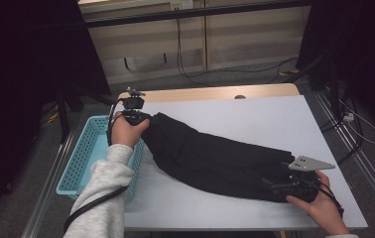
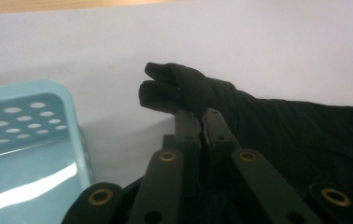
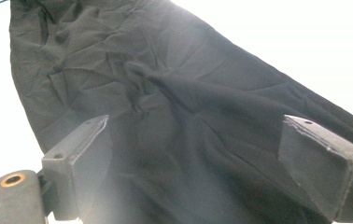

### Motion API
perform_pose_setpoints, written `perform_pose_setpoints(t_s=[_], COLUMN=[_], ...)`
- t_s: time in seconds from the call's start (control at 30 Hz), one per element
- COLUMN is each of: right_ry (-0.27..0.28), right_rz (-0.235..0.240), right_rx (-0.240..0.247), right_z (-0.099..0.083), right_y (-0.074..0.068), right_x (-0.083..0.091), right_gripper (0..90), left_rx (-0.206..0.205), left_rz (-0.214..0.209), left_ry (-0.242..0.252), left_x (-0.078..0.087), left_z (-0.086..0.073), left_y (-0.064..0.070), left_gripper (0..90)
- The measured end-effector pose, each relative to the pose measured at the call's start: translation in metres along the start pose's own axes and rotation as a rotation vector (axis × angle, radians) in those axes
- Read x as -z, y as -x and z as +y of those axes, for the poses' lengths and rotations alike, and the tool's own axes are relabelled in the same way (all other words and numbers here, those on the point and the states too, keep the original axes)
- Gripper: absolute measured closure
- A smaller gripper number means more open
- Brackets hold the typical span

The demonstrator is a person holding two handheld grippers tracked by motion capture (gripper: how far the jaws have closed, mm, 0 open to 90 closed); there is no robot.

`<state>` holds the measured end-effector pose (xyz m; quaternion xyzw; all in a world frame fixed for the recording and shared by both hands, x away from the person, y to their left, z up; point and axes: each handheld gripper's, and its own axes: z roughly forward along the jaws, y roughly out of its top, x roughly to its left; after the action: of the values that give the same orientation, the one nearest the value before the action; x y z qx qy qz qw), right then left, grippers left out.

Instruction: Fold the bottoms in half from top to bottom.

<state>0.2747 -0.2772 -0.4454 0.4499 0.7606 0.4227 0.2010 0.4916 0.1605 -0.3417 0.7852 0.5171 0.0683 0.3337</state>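
A black cloth lies folded into a long band across the white table, running from beside the blue basket toward the near right corner. The left gripper sits at the cloth's end nearest the basket; in the left gripper view its jaws are pressed together on a bunched tip of cloth, which sticks out past them just beside the basket's rim. The right gripper is at the cloth's far end from the basket. In the right gripper view its jaws stand wide apart with the cloth spread between and beyond them, so it grips nothing yet.

Judging by this, the folding seems partly done: the cloth is already narrowed into a band, one end is held, and the other end is not yet taken. What looks left is to clamp that end, fold the band shorter, and probably put it in the basket, which appears to hold nothing.
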Motion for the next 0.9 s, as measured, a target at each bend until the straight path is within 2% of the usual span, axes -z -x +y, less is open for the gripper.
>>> perform_pose_setpoints(t_s=[0.5, 0.9], right_ry=[-0.008, -0.017], right_rz=[0.014, 0.021], right_rx=[0.011, 0.02], right_z=[0.0, -0.001], right_y=[-0.004, -0.006], right_x=[-0.002, -0.004], right_gripper=[10.2, 10.2], left_rx=[-0.077, -0.099], left_rz=[-0.09, -0.153], left_ry=[0.005, 0.011], left_x=[-0.022, -0.043], left_z=[-0.017, -0.038], left_y=[0.045, 0.063], left_gripper=[86.4, 86.2])
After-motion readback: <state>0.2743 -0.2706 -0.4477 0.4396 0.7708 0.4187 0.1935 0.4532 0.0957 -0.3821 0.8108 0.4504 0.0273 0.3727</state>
